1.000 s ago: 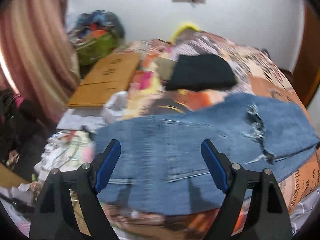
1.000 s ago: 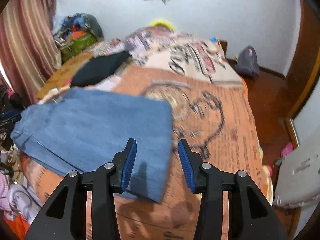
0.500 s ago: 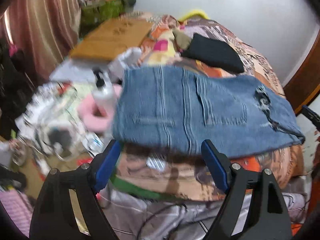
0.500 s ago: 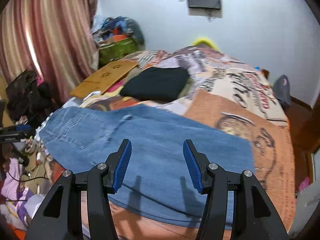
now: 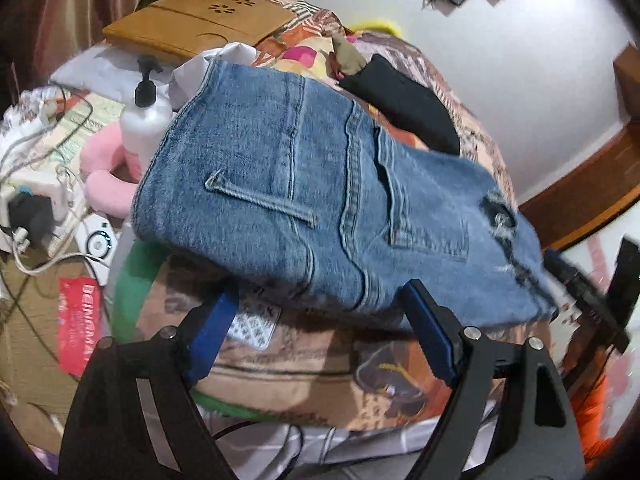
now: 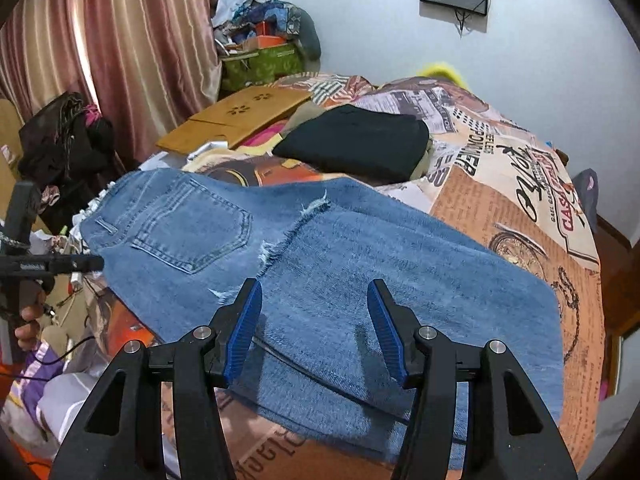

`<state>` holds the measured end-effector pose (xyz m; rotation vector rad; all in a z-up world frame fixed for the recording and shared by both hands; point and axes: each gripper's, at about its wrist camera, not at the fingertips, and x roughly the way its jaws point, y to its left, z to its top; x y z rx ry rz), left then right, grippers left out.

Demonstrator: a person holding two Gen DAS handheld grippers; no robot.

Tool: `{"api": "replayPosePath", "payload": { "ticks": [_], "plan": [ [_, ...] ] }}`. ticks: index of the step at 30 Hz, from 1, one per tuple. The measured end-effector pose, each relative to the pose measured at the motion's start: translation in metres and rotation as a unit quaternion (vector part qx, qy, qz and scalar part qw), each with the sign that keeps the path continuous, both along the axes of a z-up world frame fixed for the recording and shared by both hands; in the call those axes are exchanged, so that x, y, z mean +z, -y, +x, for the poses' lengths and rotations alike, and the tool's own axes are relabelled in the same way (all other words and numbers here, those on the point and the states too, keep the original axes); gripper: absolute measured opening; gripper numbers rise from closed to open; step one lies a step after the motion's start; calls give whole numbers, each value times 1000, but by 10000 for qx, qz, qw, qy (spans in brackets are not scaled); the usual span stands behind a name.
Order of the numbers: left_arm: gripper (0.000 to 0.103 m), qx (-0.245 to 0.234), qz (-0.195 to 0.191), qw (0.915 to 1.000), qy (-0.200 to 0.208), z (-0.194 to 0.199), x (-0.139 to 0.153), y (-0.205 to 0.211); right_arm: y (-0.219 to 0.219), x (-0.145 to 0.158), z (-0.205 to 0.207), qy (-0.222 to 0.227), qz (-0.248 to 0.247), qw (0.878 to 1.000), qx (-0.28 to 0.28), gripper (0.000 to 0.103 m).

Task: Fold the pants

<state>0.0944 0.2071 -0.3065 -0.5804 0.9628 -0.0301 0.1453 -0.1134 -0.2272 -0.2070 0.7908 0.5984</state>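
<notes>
jeans (image 6: 320,264) lying across a bed (image 6: 520,184) with a printed cover
both claws, left (image 5: 320,328) and right (image 6: 314,328), are hovering released; right one has just been widening. striped curtain (image 6: 120,40) is hanging behind.

Left tool (image 5: 320,332) wide apart and empty, right tool (image 6: 314,328) half-spread, just widened, nothing between.

The faded blue denim pants (image 6: 320,264) lie flat across a patterned orange bedspread (image 6: 520,208), back pocket up. They are folded over, frayed rips showing mid-leg, with the waistband overhanging the bed's edge.
</notes>
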Motion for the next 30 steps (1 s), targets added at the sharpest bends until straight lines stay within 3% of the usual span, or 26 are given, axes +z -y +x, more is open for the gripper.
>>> {"api": "replayPosePath", "payload": {
  "ticks": [7, 14, 19, 25, 28, 30],
  "plan": [
    [88, 299, -212, 9993, 117, 11, -10, -9, -4, -25, 6, -241, -229, 9994, 18, 52],
    [90, 248, 412, 9988, -124, 17, -12, 13, -5, -26, 6, -306, -229, 9992, 97, 53],
    [90, 171, 23, 9998, -134, 7, -12, 15, -3, -27, 6, -278, -136, 9995, 120, 53],
    [90, 362, -286, 9989, -5, 26, -22, 12, -2, -28, 8, -283, -113, 9993, 213, 54],
    [77, 454, -125, 9989, -33, 38, -22, 9, -2, -28, 8, -284, -103, 9992, 246, 54],
    [64, 518, -24, 9986, 33, 44, -19, 8, -2, -29, 8, -286, -86, 9992, 256, 54]
  ]
}}
